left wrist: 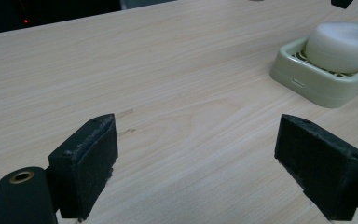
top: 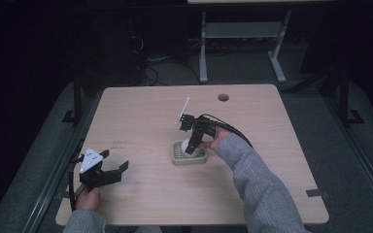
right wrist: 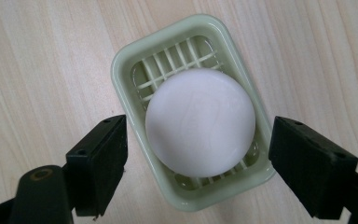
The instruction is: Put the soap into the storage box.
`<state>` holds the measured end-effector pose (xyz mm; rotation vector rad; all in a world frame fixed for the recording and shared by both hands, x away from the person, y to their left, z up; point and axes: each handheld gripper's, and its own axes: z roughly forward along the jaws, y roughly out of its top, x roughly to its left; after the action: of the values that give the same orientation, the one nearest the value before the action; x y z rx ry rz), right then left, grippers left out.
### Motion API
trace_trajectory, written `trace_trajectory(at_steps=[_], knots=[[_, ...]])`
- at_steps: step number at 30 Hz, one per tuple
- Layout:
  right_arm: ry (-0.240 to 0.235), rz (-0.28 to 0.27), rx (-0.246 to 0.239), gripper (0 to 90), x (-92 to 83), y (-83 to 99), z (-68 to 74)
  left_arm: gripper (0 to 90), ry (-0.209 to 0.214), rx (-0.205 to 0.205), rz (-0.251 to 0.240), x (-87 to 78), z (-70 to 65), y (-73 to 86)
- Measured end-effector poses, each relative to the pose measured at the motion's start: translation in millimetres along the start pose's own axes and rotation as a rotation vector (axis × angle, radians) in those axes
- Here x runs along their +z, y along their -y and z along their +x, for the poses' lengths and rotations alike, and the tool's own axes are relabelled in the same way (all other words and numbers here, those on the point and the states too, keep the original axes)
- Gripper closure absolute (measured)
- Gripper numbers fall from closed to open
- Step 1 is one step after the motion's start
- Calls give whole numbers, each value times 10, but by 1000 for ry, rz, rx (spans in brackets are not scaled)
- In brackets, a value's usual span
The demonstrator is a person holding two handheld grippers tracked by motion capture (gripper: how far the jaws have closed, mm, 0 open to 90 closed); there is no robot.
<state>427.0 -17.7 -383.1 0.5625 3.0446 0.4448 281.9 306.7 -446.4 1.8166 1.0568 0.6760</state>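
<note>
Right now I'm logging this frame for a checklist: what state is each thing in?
soap bar: lying in the dish, ungripped.
soap dish: upright on the table, holding the soap.
right gripper: open, jaws either side of the soap.
left gripper: open, holding nothing, over bare table.

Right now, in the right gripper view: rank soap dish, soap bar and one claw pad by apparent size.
1. Soap dish: largest, its rim extends past the bar.
2. Soap bar, lying in the dish.
3. Claw pad: looks smallest, but it is nearer the camera, so its true size is unsure.
</note>
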Motion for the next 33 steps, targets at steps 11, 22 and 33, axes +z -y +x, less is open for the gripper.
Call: trace_trajectory(at_steps=[11,22,33], knots=[[9,-20,11,200,-88,81,-1,128,-1,3,0,2,2,1],[16,-29,27,206,-155,195,-7,128,0,6,3,3,0,0],[23,-38,33,206,-203,265,6,128,-1,5,5,0,-1,0]])
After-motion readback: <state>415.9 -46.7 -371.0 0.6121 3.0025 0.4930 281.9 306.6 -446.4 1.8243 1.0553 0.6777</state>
